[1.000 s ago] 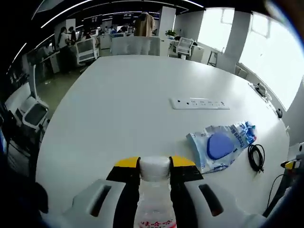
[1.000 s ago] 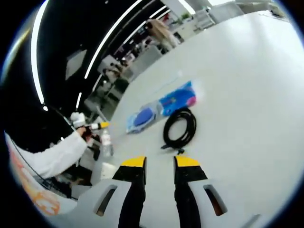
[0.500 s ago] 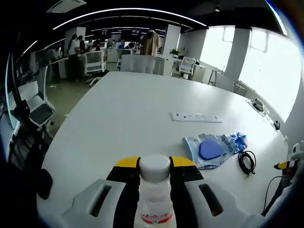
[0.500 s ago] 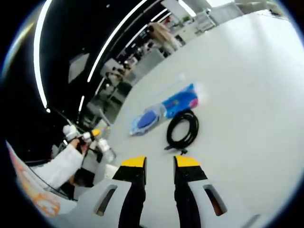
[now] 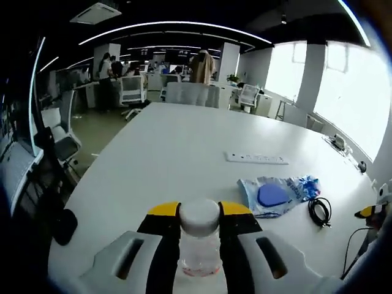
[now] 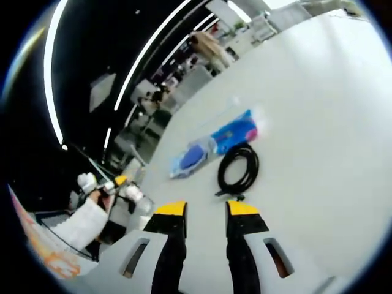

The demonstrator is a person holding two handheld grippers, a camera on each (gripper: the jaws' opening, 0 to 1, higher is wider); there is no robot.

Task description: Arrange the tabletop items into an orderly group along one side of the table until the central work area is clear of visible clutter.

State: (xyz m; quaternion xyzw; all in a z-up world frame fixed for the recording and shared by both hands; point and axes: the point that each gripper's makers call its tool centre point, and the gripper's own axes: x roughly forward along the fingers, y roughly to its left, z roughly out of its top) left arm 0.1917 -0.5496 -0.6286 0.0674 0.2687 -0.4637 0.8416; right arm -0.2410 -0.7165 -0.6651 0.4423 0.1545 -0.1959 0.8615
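The left gripper (image 5: 199,211) was closed on an upright water bottle (image 5: 199,245) near the table (image 5: 177,147) edge, best set down gently beside the blue packet (image 5: 278,195) and black cable (image 6: 239,168), while the right gripper (image 6: 205,209) hovered parted and empty.

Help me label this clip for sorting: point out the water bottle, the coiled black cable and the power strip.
water bottle (image 5: 199,215): left gripper view, on its white cap.
coiled black cable (image 6: 239,169): right gripper view, on the loop's left side.
power strip (image 5: 256,158): left gripper view, mid-length of its white body.
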